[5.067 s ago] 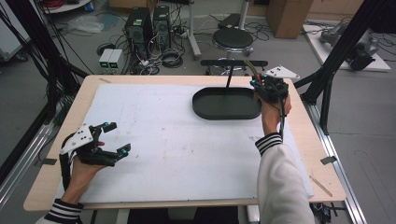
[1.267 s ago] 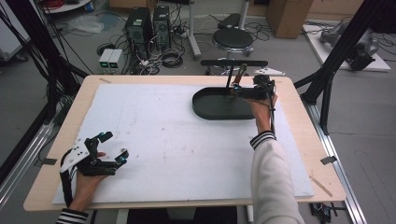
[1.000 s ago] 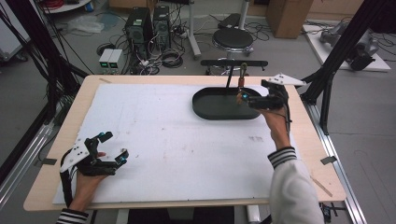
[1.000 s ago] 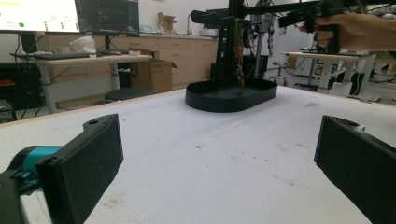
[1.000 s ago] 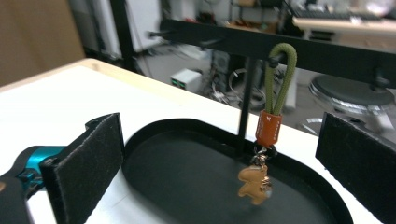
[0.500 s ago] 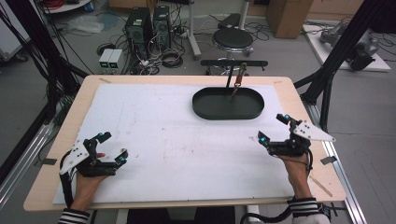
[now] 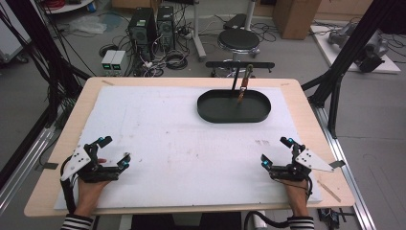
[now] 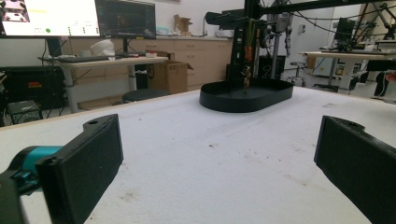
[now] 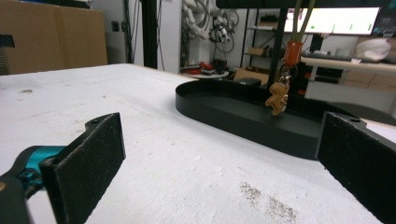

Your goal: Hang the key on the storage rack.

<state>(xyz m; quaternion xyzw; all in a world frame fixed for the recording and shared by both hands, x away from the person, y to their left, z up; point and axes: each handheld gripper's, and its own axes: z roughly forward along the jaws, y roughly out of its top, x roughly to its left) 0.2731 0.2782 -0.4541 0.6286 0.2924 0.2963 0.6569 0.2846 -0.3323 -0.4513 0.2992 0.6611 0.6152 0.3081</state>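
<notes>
A black oval tray (image 7: 218, 112) lies at the far right of the white mat (image 7: 182, 143). Over it, from a black stand (image 7: 239, 64), a small brown keychain figure (image 7: 241, 96) hangs on an orange clip. In the right gripper view the figure (image 9: 276, 99) dangles above the tray (image 9: 243, 119). My right gripper (image 7: 275, 152) rests near the front right edge, open and empty. At the front left my left gripper (image 7: 115, 152) is also open, with nothing between its jaws. The left gripper view looks across the mat to the tray (image 8: 246, 96).
The wooden table edge (image 7: 311, 115) borders the mat. Beyond the table stand a stool (image 7: 238, 39), computer towers (image 7: 153, 21) and cables on the floor. Black frame posts (image 7: 344, 57) rise at both sides.
My right gripper has left the stand over the tray and pulled back to the front right of the mat. The keychain now hangs free. The left gripper stayed put.
</notes>
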